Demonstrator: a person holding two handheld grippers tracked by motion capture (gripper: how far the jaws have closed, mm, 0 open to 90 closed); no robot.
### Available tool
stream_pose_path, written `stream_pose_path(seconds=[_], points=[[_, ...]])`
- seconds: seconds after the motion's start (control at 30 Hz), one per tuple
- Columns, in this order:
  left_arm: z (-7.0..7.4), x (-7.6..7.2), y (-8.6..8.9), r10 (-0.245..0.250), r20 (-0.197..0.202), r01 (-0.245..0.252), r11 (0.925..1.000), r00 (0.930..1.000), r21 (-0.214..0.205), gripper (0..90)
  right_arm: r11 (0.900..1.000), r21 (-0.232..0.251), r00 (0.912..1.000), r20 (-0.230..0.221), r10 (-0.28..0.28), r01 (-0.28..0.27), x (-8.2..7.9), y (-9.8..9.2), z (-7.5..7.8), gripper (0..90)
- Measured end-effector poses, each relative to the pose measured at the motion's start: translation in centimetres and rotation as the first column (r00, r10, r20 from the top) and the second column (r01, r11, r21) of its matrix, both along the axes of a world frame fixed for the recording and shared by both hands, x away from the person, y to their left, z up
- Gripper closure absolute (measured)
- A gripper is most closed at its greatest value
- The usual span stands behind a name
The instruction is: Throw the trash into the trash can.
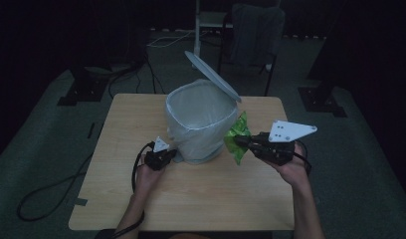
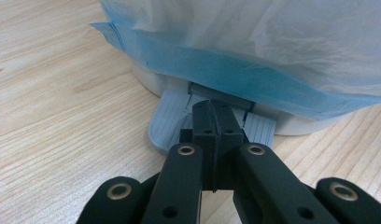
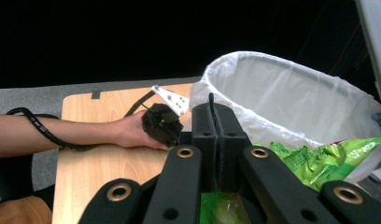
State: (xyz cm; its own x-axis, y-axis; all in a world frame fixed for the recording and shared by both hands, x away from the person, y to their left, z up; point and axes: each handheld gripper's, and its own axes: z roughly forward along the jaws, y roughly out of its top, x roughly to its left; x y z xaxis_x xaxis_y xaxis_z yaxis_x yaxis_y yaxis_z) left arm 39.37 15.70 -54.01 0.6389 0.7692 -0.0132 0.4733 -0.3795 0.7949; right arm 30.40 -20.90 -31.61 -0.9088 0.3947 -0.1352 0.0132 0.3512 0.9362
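Green and crinkly, the snack bag (image 1: 238, 138) looks light and soft, pinched at one edge by the right claw (image 1: 239, 142) beside the open bin (image 1: 201, 119). The left claw (image 2: 212, 122) is clenched, empty, pressing the bin's pedal (image 2: 170, 123) on the table (image 1: 191, 194).

Your light wooden tabletop (image 1: 201, 199) stands on a grey floor (image 1: 360, 164), and a black cable (image 1: 47, 191) loops across the floor to its left. Beyond the far edge you have a chair (image 1: 255, 30) draped in grey cloth, just beside a white pole (image 1: 197, 20). A black stand foot (image 1: 74, 94) sits off the far left corner.
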Motion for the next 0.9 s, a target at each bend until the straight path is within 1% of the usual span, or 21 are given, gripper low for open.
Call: stream_pose_path(seconds=[0.17,0.3,0.4,0.5,0.63,0.9], points=[[0.0,0.0,0.0,0.000,0.000,0.000,1.0000,1.0000,0.000,90.0,0.9999,-0.004,0.9999,0.004,0.012,-0.012,-0.1,0.5,0.2,88.1],[0.0,0.0,0.0,0.000,0.000,0.000,1.0000,1.0000,0.001,90.0,0.9998,-0.007,0.9996,0.017,0.021,-0.021,-0.3,0.7,0.5,88.2],[0.0,0.0,0.0,0.001,0.000,-0.001,1.0000,1.0000,0.000,90.0,0.9996,0.000,0.9994,0.020,0.029,-0.029,-0.3,0.9,0.8,88.2],[0.0,0.0,0.0,0.001,0.000,-0.001,1.0000,1.0000,0.000,90.0,0.9993,0.000,0.9988,0.029,0.038,-0.038,-0.1,1.1,1.1,88.2],[0.0,0.0,0.0,0.000,-0.001,0.000,1.0000,1.0000,-0.001,90.0,0.9985,0.015,0.9984,0.023,0.052,-0.052,0.3,1.3,1.3,88.2],[0.0,0.0,0.0,0.000,-0.001,0.000,1.0000,1.0000,0.000,90.0,0.9966,0.016,0.9964,0.029,0.080,-0.080,0.6,2.3,2.1,88.2]])
